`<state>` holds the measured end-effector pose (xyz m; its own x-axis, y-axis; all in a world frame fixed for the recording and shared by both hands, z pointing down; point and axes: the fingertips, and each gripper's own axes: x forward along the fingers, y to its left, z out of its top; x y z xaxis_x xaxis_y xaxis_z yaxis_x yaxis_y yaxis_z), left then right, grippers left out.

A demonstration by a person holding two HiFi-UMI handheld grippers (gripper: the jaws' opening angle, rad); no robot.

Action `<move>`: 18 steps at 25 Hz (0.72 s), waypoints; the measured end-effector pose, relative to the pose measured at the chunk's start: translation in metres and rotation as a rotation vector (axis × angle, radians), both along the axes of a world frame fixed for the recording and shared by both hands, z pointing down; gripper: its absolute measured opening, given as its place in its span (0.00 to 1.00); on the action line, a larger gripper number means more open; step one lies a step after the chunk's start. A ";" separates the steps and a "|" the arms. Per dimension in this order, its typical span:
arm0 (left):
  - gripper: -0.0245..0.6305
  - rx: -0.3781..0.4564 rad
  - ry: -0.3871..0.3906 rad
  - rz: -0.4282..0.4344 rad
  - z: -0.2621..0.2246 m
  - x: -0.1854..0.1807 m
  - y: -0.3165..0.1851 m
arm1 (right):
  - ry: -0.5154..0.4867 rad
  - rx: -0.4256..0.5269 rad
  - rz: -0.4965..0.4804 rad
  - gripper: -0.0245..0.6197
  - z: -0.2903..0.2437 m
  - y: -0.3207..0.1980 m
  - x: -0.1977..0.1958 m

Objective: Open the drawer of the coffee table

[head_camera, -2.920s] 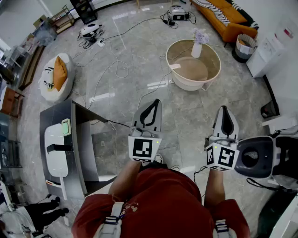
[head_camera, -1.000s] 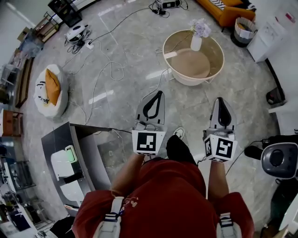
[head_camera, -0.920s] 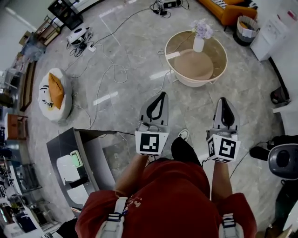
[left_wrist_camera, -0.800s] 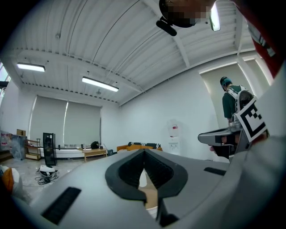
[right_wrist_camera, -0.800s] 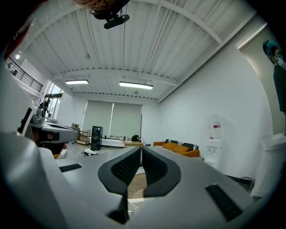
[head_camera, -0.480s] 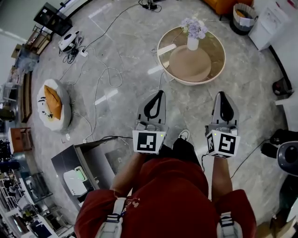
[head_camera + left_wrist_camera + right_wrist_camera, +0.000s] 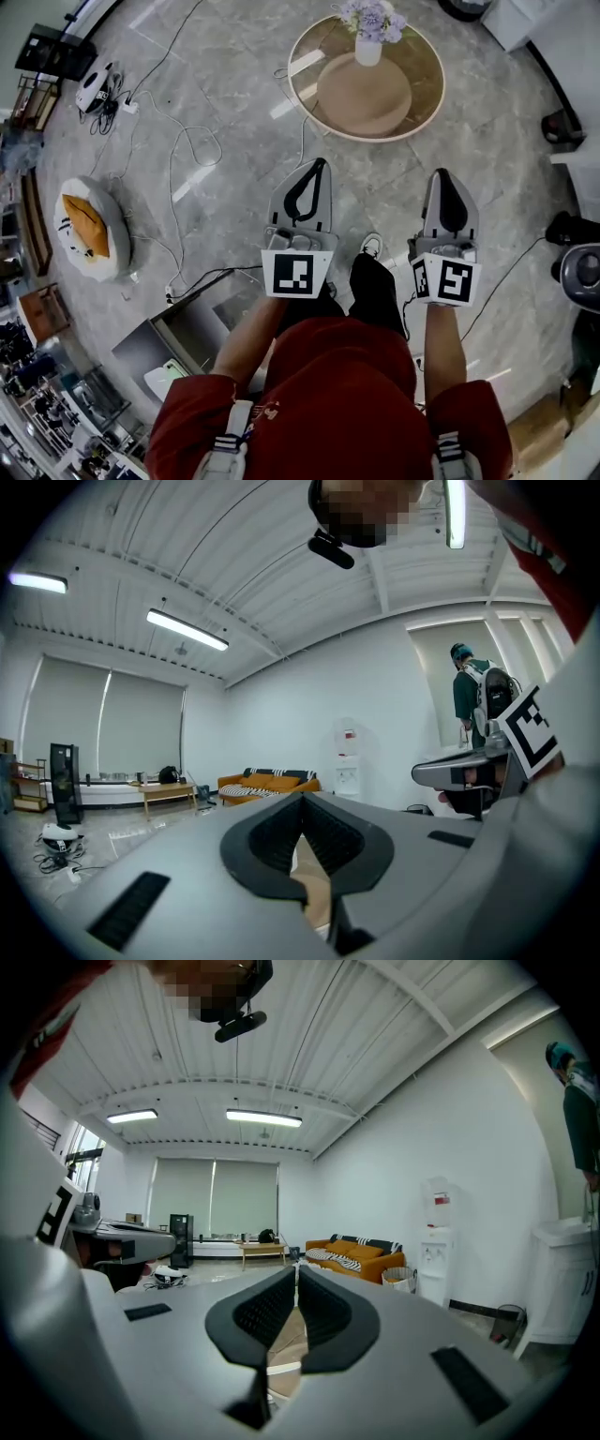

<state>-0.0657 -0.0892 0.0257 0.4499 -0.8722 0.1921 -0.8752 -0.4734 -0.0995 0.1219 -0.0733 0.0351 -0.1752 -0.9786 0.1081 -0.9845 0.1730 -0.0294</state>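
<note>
Left gripper (image 7: 319,165) and right gripper (image 7: 441,174) each have jaws pressed together, pinching nothing. The round desk (image 7: 424,67) stands on the floor ahead, apart from both, a flower vase (image 7: 367,49) near its far edge.

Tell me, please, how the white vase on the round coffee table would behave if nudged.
The vase looks narrow with a spreading bunch of flowers above, so probably top-heavy and apt to tip. Its plain white body suggests ceramic, likely fragile. The smooth top of the coffee table may let it slide.
</note>
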 end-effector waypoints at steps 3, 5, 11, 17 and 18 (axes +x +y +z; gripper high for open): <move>0.06 -0.026 -0.005 0.034 0.042 -0.010 -0.018 | -0.026 -0.017 0.025 0.08 0.044 -0.011 -0.014; 0.06 0.011 -0.001 0.053 0.073 -0.017 -0.028 | -0.021 -0.034 0.026 0.08 0.084 -0.017 -0.027; 0.06 0.099 0.017 0.074 0.217 -0.038 -0.040 | 0.016 -0.084 -0.009 0.08 0.242 -0.023 -0.060; 0.06 0.105 0.027 0.075 0.397 -0.050 -0.040 | 0.040 -0.056 -0.058 0.08 0.414 -0.028 -0.077; 0.06 0.099 0.032 0.077 0.425 -0.051 -0.041 | 0.045 -0.051 -0.068 0.08 0.441 -0.029 -0.079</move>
<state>-0.1172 -0.1305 0.4503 0.5204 -0.8491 0.0911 -0.8404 -0.5281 -0.1217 0.0433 -0.1022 0.4761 -0.2352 -0.9576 0.1666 -0.9709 0.2392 0.0046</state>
